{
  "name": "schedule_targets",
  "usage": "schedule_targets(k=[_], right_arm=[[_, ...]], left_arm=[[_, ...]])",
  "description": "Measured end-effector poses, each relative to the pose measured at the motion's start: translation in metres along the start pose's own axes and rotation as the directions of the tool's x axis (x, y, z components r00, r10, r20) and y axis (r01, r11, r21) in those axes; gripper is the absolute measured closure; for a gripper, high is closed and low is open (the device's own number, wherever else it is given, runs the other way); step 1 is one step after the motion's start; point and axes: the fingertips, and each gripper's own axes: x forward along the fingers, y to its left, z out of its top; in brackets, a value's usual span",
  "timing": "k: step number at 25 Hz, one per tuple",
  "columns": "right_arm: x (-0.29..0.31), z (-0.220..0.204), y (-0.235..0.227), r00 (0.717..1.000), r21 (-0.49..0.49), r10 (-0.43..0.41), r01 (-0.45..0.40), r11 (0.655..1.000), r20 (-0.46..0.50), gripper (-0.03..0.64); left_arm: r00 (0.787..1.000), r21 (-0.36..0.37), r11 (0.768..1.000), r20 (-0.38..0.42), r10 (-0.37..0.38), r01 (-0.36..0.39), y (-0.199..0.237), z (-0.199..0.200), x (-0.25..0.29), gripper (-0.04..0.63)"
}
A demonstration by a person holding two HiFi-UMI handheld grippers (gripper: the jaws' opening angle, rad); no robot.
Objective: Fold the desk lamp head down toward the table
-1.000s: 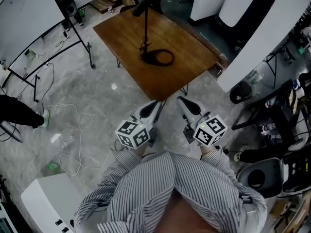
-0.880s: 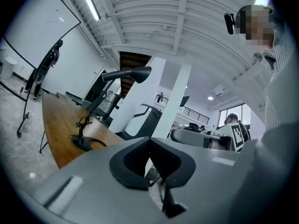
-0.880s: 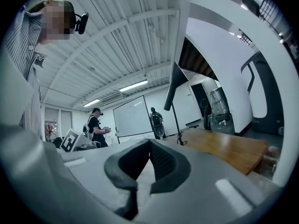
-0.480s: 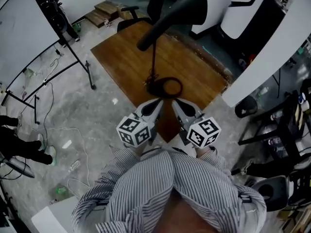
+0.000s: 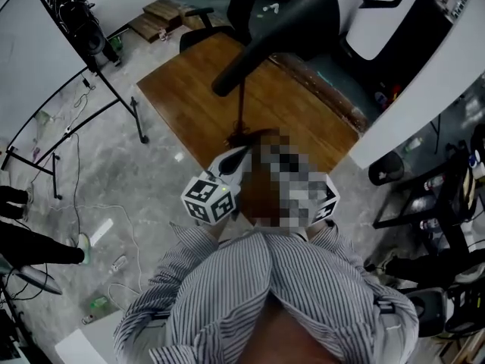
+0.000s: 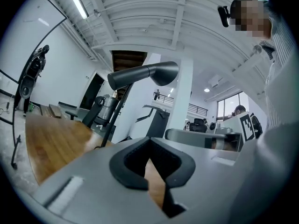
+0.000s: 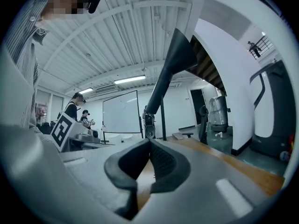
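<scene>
A black desk lamp stands on the wooden table [image 5: 182, 101]. Its cone head [image 5: 284, 17] is raised high on a thin stem [image 5: 239, 105]. The base is partly hidden behind a blurred patch. My left gripper [image 5: 241, 152] is shut and empty over the table's near corner, just short of the base. The same patch covers most of my right gripper in the head view. In the left gripper view the lamp head [image 6: 147, 75] is up ahead of the shut left gripper [image 6: 149, 146]. In the right gripper view the lamp head [image 7: 172, 69] rises over the shut, empty right gripper [image 7: 149, 143].
A whiteboard on a stand [image 5: 45, 59] is at the left. Cables [image 5: 106, 203] lie on the floor. An office chair [image 5: 203, 17] sits behind the table, with white partitions [image 5: 424, 67] and dark chairs at the right. People [image 7: 74, 107] stand in the background.
Both grippers moved forward from the floor side to over the table's near corner. The lamp now looks larger and closer. Both jaws stayed shut.
</scene>
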Motion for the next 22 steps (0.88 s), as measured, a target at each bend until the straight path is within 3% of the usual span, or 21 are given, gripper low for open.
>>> schedule_targets(k=[5,10,12,14,19,22], right_arm=[[0.010,0.017,-0.018,1.000,-0.043,-0.010,0.010,0.999,0.004,0.615],[0.014,0.060,-0.032,0.999,-0.126,0.021,-0.015,0.992,0.044,0.615],[0.013,0.086,-0.043,0.997,-0.186,0.017,-0.002,0.983,0.078,0.614],[0.008,0.116,-0.057,0.993,-0.247,0.002,0.027,0.969,0.116,0.614],[-0.016,0.190,-0.084,0.979,-0.354,-0.018,0.091,0.931,0.203,0.521],[-0.024,0.215,-0.091,0.981,-0.417,-0.007,0.088,0.905,0.192,0.475]], left_arm=[[0.999,0.035,0.999,0.024,0.028,-0.029,0.014,0.019,0.016,0.594],[0.993,0.142,0.983,0.010,0.119,-0.119,0.041,0.033,0.028,0.583],[0.984,0.185,0.967,0.002,0.177,-0.174,0.056,0.034,0.033,0.488],[0.975,0.209,0.954,-0.003,0.221,-0.216,0.069,0.033,0.040,0.441],[0.965,0.207,0.949,-0.064,0.255,-0.237,0.092,0.025,0.060,0.385],[0.956,0.217,0.942,-0.084,0.280,-0.257,0.105,0.022,0.069,0.371]])
